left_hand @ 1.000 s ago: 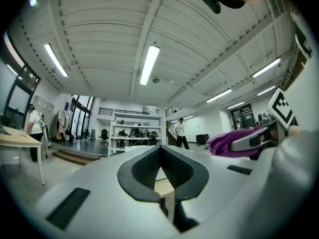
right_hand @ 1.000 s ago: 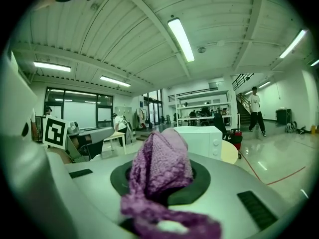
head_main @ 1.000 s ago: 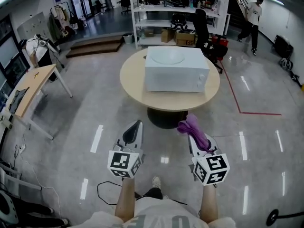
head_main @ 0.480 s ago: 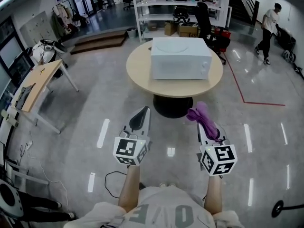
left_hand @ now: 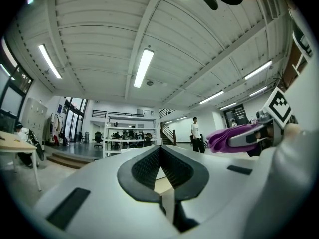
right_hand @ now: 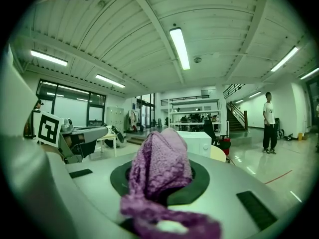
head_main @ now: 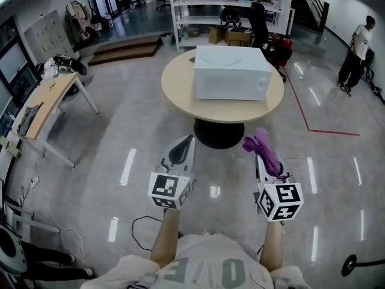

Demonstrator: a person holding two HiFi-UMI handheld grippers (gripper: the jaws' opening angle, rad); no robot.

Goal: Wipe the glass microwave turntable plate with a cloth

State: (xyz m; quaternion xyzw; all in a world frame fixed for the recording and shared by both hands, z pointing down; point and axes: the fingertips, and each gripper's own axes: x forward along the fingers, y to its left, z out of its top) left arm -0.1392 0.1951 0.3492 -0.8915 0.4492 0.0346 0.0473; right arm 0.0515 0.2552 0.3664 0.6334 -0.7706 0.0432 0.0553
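A white microwave (head_main: 231,72) stands on a round beige table (head_main: 180,80) ahead of me; a faint round plate (head_main: 224,54) shape lies on its top. My right gripper (head_main: 257,144) is shut on a purple cloth (head_main: 263,147), which bunches over its jaws (right_hand: 160,167). My left gripper (head_main: 183,147) is shut with nothing in it, its dark pads (left_hand: 169,169) pressed together. Both are held low over the floor, well short of the table.
A long wooden desk (head_main: 47,104) stands at the left. White shelving (head_main: 225,5) and an office chair (head_main: 257,23) lie behind the table. A person (head_main: 355,50) walks at the far right. Red tape (head_main: 307,122) marks the glossy floor.
The table and microwave have drawn closer and shifted slightly right in the head view. The person at the right has walked further right. Both grippers keep their hold and pose.
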